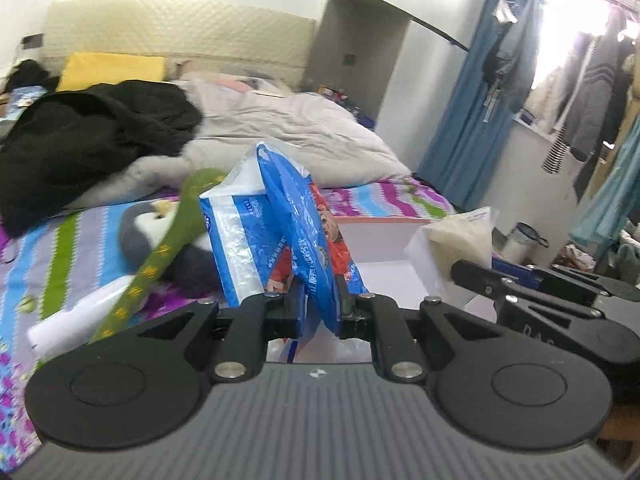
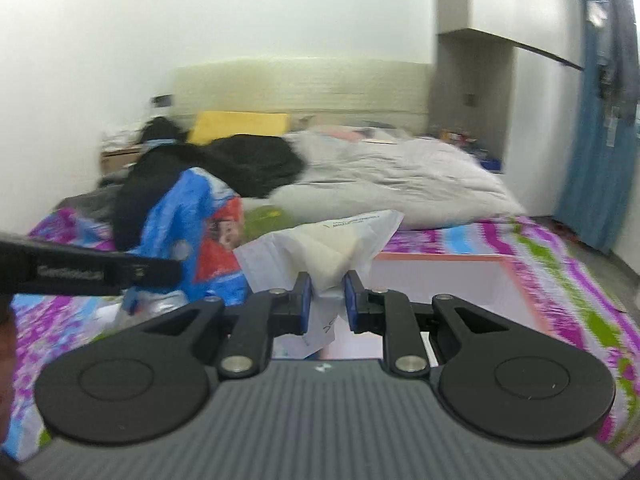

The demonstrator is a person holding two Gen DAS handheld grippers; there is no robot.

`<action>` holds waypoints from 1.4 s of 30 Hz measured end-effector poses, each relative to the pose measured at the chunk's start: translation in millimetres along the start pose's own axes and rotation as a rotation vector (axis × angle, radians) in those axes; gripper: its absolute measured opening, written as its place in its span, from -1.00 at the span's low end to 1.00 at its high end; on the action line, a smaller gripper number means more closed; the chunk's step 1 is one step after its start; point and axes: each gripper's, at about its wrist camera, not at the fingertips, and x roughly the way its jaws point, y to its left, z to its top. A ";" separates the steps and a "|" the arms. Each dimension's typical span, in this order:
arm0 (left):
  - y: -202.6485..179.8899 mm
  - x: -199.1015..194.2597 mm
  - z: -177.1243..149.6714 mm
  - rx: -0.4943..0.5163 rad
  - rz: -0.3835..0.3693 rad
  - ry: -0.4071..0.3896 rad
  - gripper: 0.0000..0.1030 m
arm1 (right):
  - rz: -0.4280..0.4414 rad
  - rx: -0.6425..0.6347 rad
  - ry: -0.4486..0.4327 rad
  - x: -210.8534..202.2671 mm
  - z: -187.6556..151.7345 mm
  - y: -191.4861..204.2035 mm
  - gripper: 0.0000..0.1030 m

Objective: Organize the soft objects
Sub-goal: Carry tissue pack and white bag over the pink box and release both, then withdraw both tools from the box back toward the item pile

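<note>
Blue plastic pack (image 1: 296, 232) pinched in left claw (image 1: 320, 304), white packet (image 2: 340, 240) in right claw (image 2: 326, 296)

Home bedroom: bed (image 1: 280, 128), hanging clothes (image 1: 592, 92).

Each camera sits on its own gripper, close behind the fingers, looking forward and a bit down. Both see the bed (image 1: 80, 240) (image 2: 500, 240); both see the white box (image 1: 380, 248) (image 2: 440, 276).

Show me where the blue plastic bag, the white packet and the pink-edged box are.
blue plastic bag (image 1: 298, 216), left wrist view, on its crinkled blue front.
white packet (image 2: 332, 240), right wrist view, on its pale bulging middle.
pink-edged box (image 2: 436, 280), right wrist view, on its white inner far wall.
</note>
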 end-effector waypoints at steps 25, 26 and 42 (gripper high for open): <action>-111.1 227.0 39.5 0.096 -0.097 0.336 -0.70 | -0.207 0.246 0.321 86.0 -18.4 -169.7 -0.58; -112.4 232.1 36.9 0.098 -0.099 0.348 -0.70 | -0.213 0.252 0.340 90.5 -21.7 -174.5 -0.58; -109.3 253.9 22.6 0.063 -0.050 0.434 -0.16 | -0.253 0.315 0.468 105.1 -63.0 -206.9 0.17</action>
